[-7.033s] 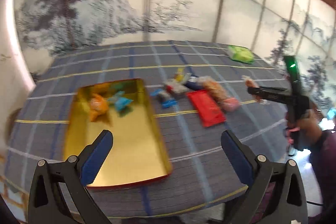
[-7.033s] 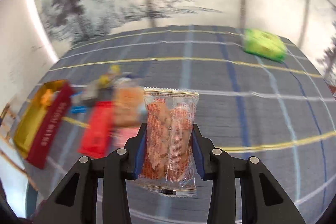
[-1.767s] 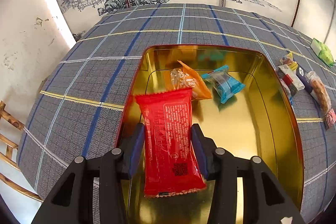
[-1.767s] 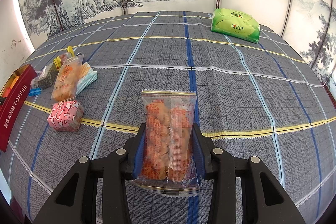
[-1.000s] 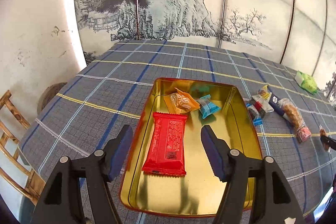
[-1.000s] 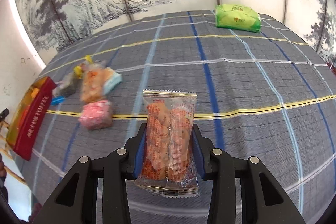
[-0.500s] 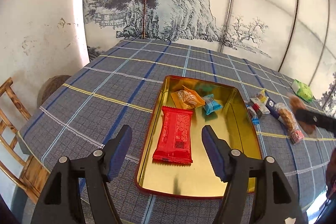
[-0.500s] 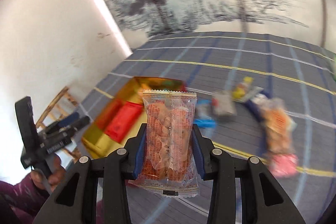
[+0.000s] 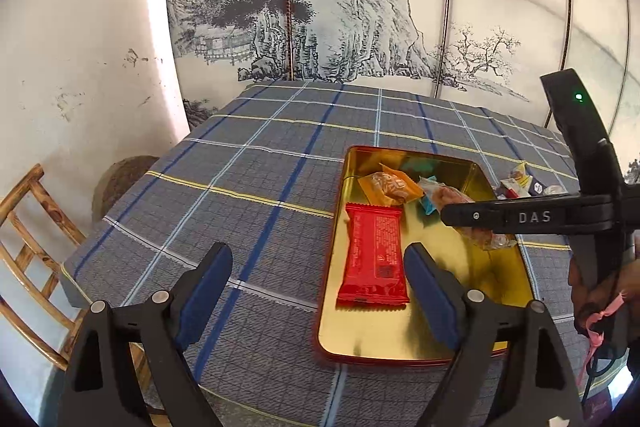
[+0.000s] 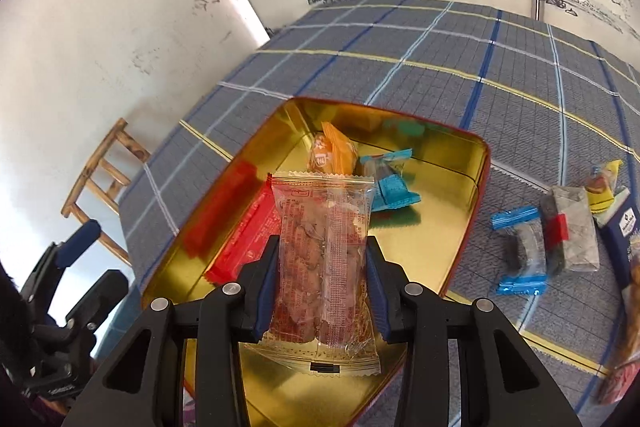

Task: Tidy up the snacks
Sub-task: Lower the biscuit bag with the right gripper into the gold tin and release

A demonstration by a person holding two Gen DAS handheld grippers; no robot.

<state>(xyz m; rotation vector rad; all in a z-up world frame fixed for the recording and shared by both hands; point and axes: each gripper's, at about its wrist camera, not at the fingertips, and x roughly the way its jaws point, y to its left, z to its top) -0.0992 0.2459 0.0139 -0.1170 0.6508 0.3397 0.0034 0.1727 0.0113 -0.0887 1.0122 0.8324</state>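
Observation:
A gold tin [image 9: 436,311] lies on the checked cloth, holding a red packet [image 9: 374,259], an orange packet [image 9: 390,185] and a blue packet [image 9: 429,203]. My left gripper [image 9: 316,259] hangs before the tin's near left corner, its jaws opening with nothing between them. My right gripper [image 10: 322,259] is shut on a clear packet of orange-brown crackers [image 10: 324,251], held above the tin [image 10: 432,235]. From the left wrist view the right gripper [image 9: 480,217] reaches in over the tin's right side with the cracker packet [image 9: 486,239] hanging under it.
Several loose snacks [image 10: 560,235] lie on the cloth to the right of the tin. A wooden chair [image 9: 28,227] stands by the table's left edge, under a white wall. A painted screen [image 9: 320,7] backs the table. A hand [image 9: 600,291] holds the right gripper's handle.
The right gripper has swung left with the cracker packet, from over the bare cloth to above the tin. The left jaws have widened. The red packet lies still in the tin.

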